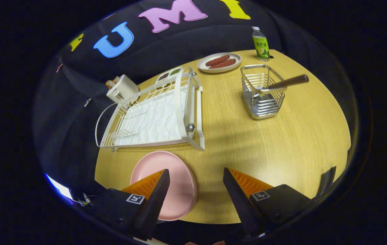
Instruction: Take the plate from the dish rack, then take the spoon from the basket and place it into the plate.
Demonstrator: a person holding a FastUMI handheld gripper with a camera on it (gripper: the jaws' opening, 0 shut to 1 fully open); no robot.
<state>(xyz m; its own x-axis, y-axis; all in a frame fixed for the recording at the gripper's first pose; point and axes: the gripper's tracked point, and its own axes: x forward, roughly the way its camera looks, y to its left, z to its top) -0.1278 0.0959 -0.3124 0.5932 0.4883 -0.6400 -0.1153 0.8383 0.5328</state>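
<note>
A pink plate point(173, 185) lies flat on the wooden table point(282, 143), just in front of the white dish rack point(156, 115), which holds no dishes. The plate sits partly under my left finger. My gripper point(196, 174) hovers above the table's near edge, open, with nothing between its fingers. Beyond the right finger stands a metal wire basket point(262, 92). A spoon point(287, 82) leans in it, its brown handle sticking out over the rim to the right.
A white plate with two sausages point(219, 62) sits at the table's far side, with a green-labelled bottle point(260, 44) to its right. A white toaster point(122, 88) and a small dish of condiments point(169, 73) stand behind the rack.
</note>
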